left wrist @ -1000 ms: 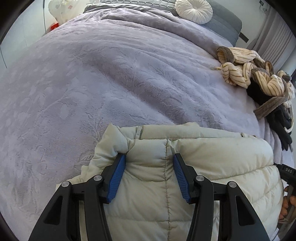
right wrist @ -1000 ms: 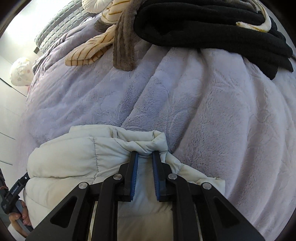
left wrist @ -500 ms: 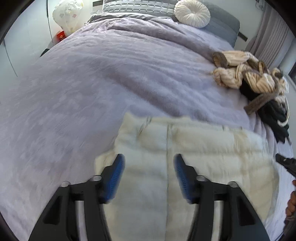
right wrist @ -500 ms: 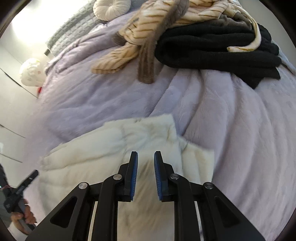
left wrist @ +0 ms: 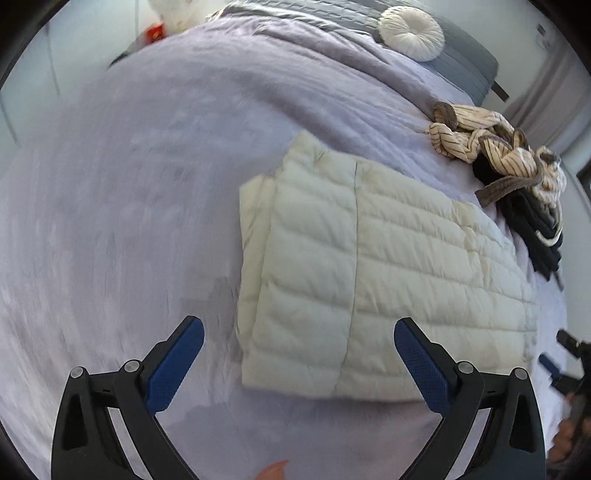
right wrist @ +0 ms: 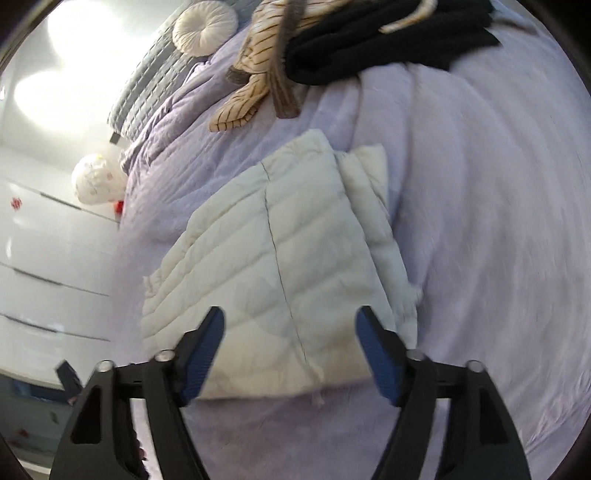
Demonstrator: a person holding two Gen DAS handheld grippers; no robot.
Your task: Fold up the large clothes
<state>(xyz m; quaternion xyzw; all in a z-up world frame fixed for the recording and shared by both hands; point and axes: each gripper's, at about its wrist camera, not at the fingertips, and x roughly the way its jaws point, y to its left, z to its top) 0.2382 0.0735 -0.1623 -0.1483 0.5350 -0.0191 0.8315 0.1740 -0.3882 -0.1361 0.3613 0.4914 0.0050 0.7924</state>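
Observation:
A cream quilted puffer jacket lies folded into a flat rectangle on the lilac bedspread. It also shows in the right wrist view. My left gripper is wide open and empty, held above the jacket's near left corner. My right gripper is wide open and empty above the jacket's near edge. Neither touches the jacket.
A pile of striped beige clothes and black clothes lies beyond the jacket at the right; it also shows in the right wrist view. A round white cushion sits by the grey headboard. White drawers stand beside the bed.
Both grippers let go of the jacket's edge, opened wide and pulled back and up. The jacket now lies flat and folded on the bed.

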